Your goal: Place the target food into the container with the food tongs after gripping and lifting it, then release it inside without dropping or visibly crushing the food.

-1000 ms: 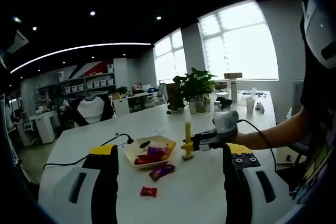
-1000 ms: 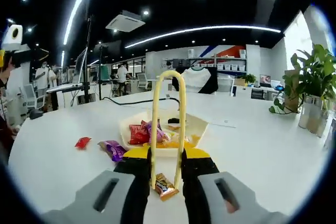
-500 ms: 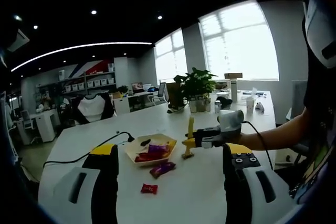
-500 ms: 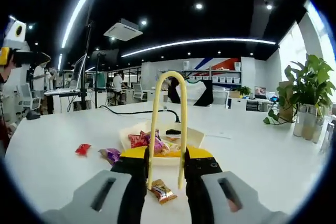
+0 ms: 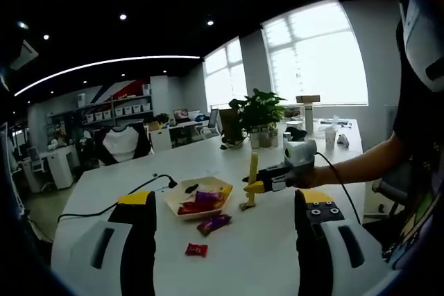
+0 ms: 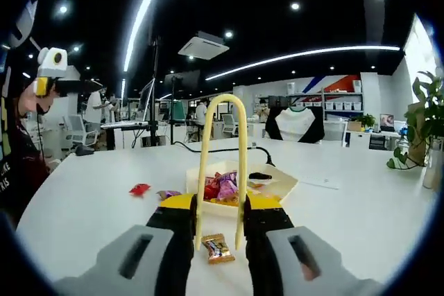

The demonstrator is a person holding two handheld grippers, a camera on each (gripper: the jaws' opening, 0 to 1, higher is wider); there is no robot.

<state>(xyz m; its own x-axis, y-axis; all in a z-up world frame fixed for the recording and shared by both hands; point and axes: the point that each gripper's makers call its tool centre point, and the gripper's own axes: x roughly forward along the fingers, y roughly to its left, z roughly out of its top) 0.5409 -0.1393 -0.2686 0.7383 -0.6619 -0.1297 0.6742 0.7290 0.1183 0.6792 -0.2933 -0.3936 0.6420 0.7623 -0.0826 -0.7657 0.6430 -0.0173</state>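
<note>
Between the jaws of my right tongs [image 6: 220,203] stands the yellow looped plastic food tongs [image 6: 222,102], loop uppermost and both blades pointing down at the white counter [image 6: 361,213]. The right tongs are clenched on its two blades, partway down. My left tongs [image 5: 225,202] are released, jaws wide apart, holding nothing, well back from the work.

The target, a brown-and-orange wrapped sweet [image 6: 217,247], sits between the two blade tips and appears to rest on the counter. I cannot tell whether the blades touch it. Beyond it is the pale yellow shallow dish [image 6: 288,184], already holding several wrapped sweets. A purple wrapped sweet [image 6: 166,194] and a red wrapped sweet [image 6: 139,188] lie loose on the counter to the left of the dish. The left gripper view shows the same food tongs [image 5: 248,181] upright, beside the dish [image 5: 173,202].

Risks, as I judge them:
- The sweet may slip out on lifting, because the blades are narrow and the wrapper looks glossy.
- Over-squeezing to prevent that may crush it.
- A low carry may catch the dish rim and knock the sweet loose.

The sweet's long axis runs roughly away from me, slightly skewed, far end towards the dish. The blades therefore close across its short width.
</note>
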